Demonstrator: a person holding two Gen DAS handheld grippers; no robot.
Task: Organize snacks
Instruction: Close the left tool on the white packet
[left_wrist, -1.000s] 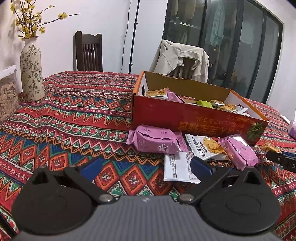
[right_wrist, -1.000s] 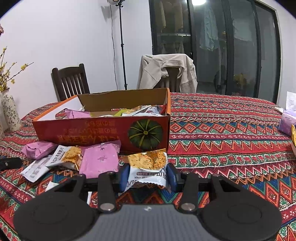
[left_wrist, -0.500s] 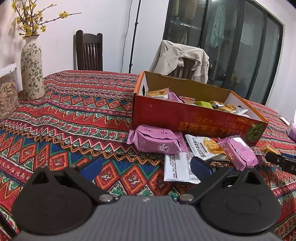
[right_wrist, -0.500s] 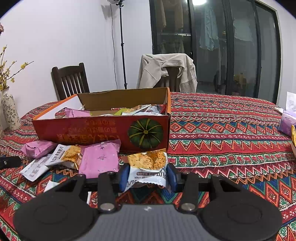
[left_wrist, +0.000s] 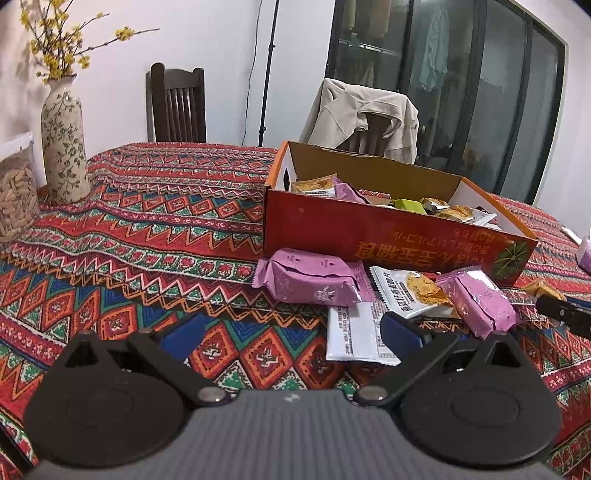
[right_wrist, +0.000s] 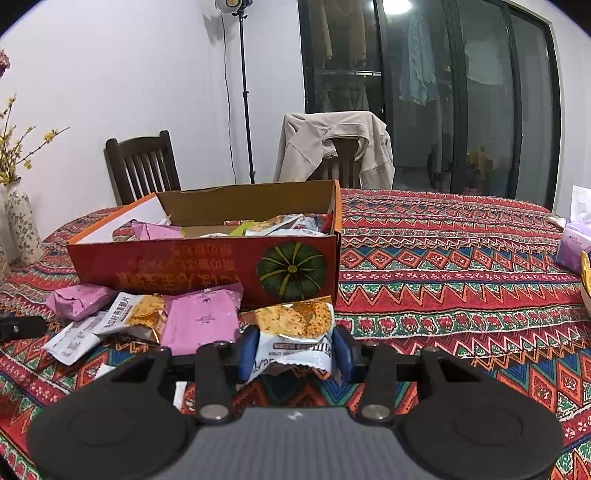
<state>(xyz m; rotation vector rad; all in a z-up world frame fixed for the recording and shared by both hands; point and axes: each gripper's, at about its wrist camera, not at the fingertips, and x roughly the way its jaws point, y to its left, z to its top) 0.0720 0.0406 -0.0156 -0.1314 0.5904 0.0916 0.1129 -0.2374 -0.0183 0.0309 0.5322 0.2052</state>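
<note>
A red cardboard box holds several snack packets. In front of it lie a purple packet, a white cracker packet, another purple packet and a flat white packet. My left gripper is open and empty, low over the tablecloth, its right finger over the flat white packet. My right gripper is shut on a white cracker packet and holds it just above the cloth, in front of the box's right corner.
A vase with yellow flowers and a jar stand at the far left. Two chairs stand behind the table, one with a jacket. A purple tissue pack sits at the right edge.
My right gripper has lifted the cracker packet slightly. The left gripper has barely moved.
</note>
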